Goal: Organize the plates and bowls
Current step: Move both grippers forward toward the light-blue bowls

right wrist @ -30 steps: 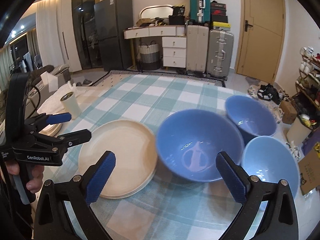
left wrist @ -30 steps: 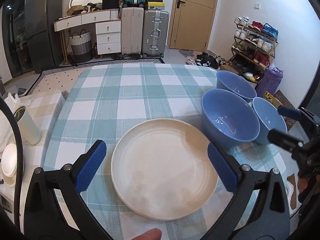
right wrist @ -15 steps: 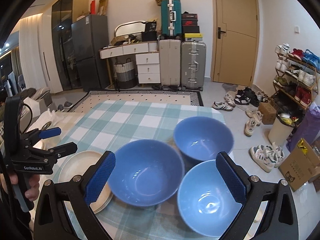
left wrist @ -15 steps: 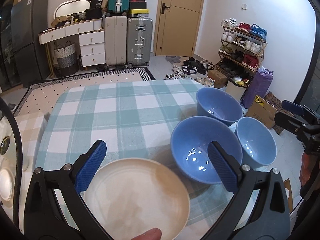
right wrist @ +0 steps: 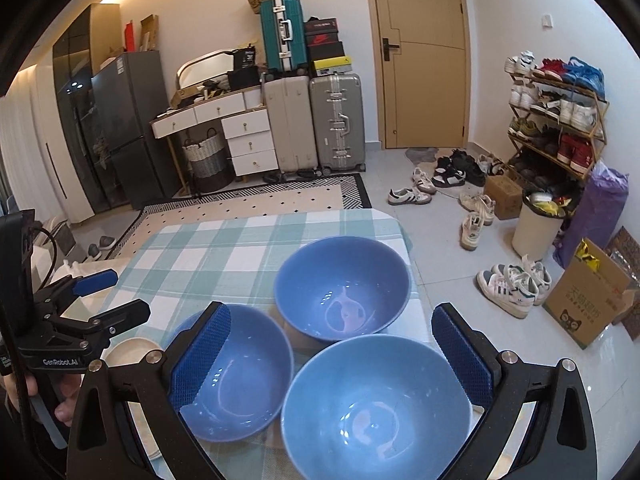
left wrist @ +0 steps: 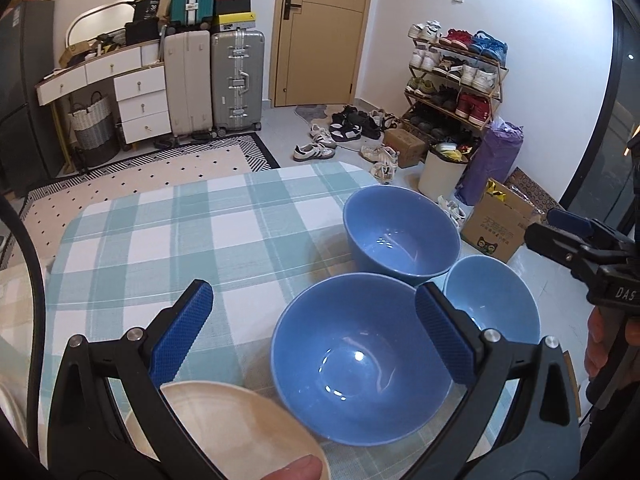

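Note:
Three blue bowls stand close together on the checked tablecloth (left wrist: pixel 168 240). In the left wrist view the nearest bowl (left wrist: pixel 360 364) lies between the open fingers of my left gripper (left wrist: pixel 312 328); a far bowl (left wrist: pixel 400 236) and a paler bowl (left wrist: pixel 496 308) sit behind and right. A cream plate (left wrist: pixel 232 428) lies at the lower left. In the right wrist view my right gripper (right wrist: pixel 332 348) is open above the pale bowl (right wrist: pixel 376 404), with the left bowl (right wrist: pixel 240 368) and far bowl (right wrist: pixel 344 288) beyond. Nothing is gripped.
The table's far edge (right wrist: pixel 280 216) and right edge (left wrist: pixel 400 184) drop to a tiled floor with shoes (right wrist: pixel 508 280), a cardboard box (left wrist: pixel 496 224) and a white bin (right wrist: pixel 536 232). Suitcases (left wrist: pixel 236 80), drawers and a shoe rack (left wrist: pixel 452 80) line the walls.
Both views have swung right and away from the plate: it has slid to the lower left while the three blue bowls have come in under the grippers. Both grippers remain open.

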`<state>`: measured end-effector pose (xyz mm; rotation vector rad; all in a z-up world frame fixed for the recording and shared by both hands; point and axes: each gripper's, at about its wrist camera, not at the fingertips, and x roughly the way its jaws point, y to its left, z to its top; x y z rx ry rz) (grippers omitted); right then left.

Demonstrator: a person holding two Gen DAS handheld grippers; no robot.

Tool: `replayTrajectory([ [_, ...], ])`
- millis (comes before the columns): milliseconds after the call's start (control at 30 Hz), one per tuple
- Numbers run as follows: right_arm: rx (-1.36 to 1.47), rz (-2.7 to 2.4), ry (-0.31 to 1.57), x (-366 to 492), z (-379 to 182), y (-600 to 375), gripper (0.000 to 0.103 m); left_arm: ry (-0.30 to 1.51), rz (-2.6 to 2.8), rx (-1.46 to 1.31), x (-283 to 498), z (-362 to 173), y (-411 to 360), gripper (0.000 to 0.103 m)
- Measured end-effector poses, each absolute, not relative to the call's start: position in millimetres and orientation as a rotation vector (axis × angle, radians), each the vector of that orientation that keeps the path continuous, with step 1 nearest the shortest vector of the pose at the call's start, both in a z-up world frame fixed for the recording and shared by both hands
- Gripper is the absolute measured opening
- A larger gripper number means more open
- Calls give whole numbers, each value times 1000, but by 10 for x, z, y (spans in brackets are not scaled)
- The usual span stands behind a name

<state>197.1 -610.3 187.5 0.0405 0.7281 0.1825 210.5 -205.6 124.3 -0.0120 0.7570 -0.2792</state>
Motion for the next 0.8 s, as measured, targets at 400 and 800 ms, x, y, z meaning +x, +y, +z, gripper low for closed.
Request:
replayTrajectory([
  [400, 79, 100, 783, 2351, 1613, -6308, 102, 812, -312, -27, 2809, 1056, -2310, 101],
  [800, 129, 109, 852, 2736, 1174, -6458, 102, 898, -309, -21, 3349, 642, -2539, 100],
])
